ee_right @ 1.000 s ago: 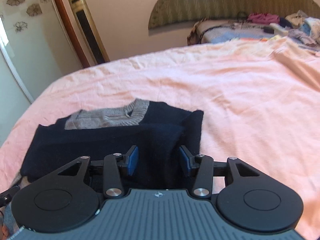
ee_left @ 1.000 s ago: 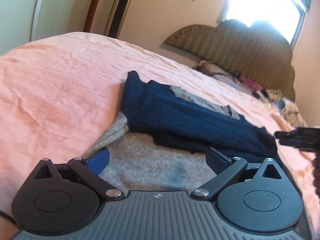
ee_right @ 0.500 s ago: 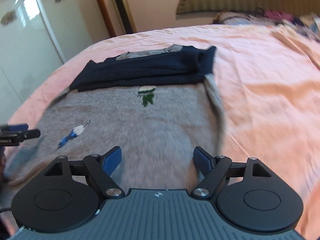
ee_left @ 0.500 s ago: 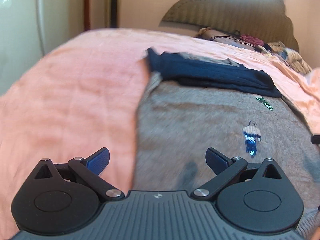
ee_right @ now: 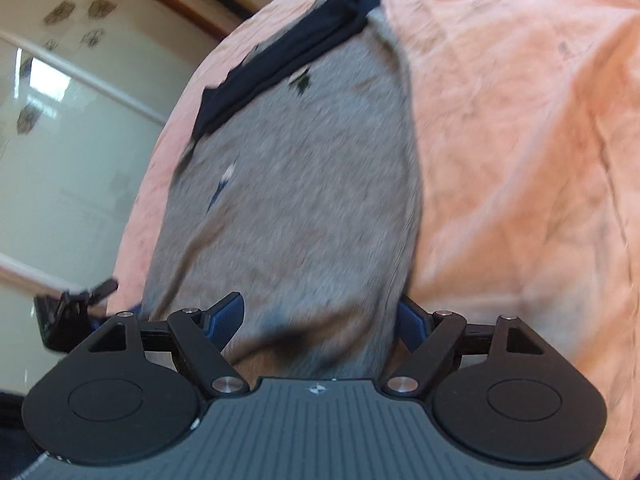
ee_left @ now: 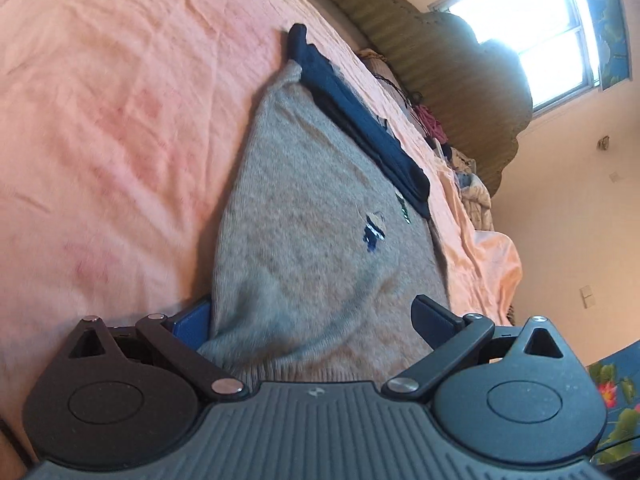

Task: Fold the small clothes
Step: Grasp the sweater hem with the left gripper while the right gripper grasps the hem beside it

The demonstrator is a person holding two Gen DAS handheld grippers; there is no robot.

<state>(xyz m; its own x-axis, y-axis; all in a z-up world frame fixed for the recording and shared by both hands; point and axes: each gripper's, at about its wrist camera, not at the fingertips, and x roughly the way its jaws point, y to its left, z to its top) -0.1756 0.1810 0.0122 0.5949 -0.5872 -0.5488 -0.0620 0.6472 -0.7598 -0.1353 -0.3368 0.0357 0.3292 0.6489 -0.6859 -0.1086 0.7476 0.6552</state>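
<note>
Pink sheet covers the bed, creased throughout; a padded headboard and a bright window lie beyond in the left wrist view, pale cupboard doors in the right wrist view. Grey sweater lies spread flat on the sheet, its dark blue sleeves folded in a band across the far end. Small knitted motifs show on the grey front; no readable writing or label anywhere. Left claw: jaws wide apart, the near hem of the sweater between them, left pad just beside the cloth edge, not pressing. Right claw: jaws spread wide too, the sweater's near hem between the blue pads, no clamping seen. Loose clothes are heaped near the headboard.
</note>
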